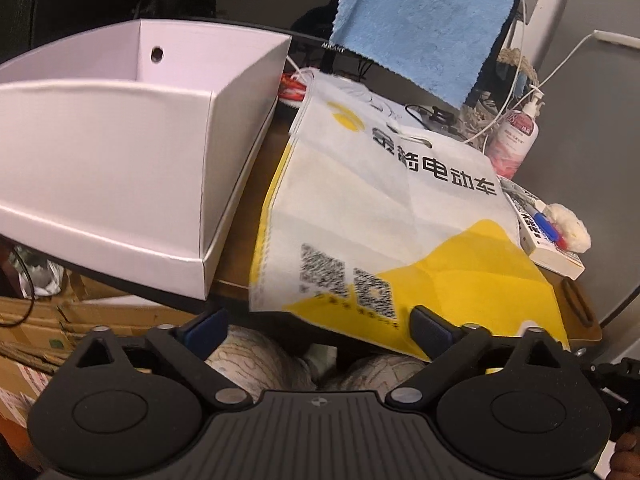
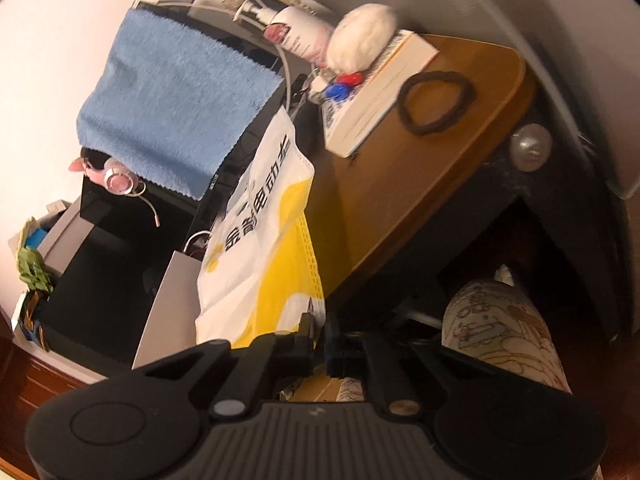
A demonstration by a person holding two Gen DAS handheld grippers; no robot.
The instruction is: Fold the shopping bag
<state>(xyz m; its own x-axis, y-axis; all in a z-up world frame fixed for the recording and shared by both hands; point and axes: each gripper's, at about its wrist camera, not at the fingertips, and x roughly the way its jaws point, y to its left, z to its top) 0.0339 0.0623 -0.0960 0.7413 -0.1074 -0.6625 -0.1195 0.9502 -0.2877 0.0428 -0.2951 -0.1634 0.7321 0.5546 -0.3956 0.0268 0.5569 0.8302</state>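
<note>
The right tool point(image 2: 319, 346) has its two black fingers drawn together on the near yellow corner of the shopping bag point(image 2: 260, 248); the view there is blurred, so the cloth appears pinched between them rather than plainly so. The left tool point(image 1: 318, 320) has its blue-padded fingers point(image 1: 430, 326) set wide apart, straddling the bag's near edge from below, with no pad pressing on it.

The shopping bag point(image 1: 380, 220) lies flat on the brown wooden worktop point(image 2: 440, 184), white at the far end and yellow at the near end, with black printed characters and a square code patch. Its near edge overhangs the front of the worktop, above the person's knees point(image 1: 256, 364) in patterned fabric.

To the left of the bag, just beside it, sits an open white cardboard box point(image 1: 120, 160) with a round hole in its far wall. To the right lies a thick book point(image 2: 380, 92) with a white fluffy ball point(image 2: 362, 36) and small red and blue objects on top. A dark hair tie point(image 2: 436, 100) rests partly on the book and partly on the worktop. Behind the bag a blue towel point(image 1: 424, 20) hangs over a black monitor point(image 2: 248, 136), and a pump bottle point(image 1: 516, 136) stands near white cables
</note>
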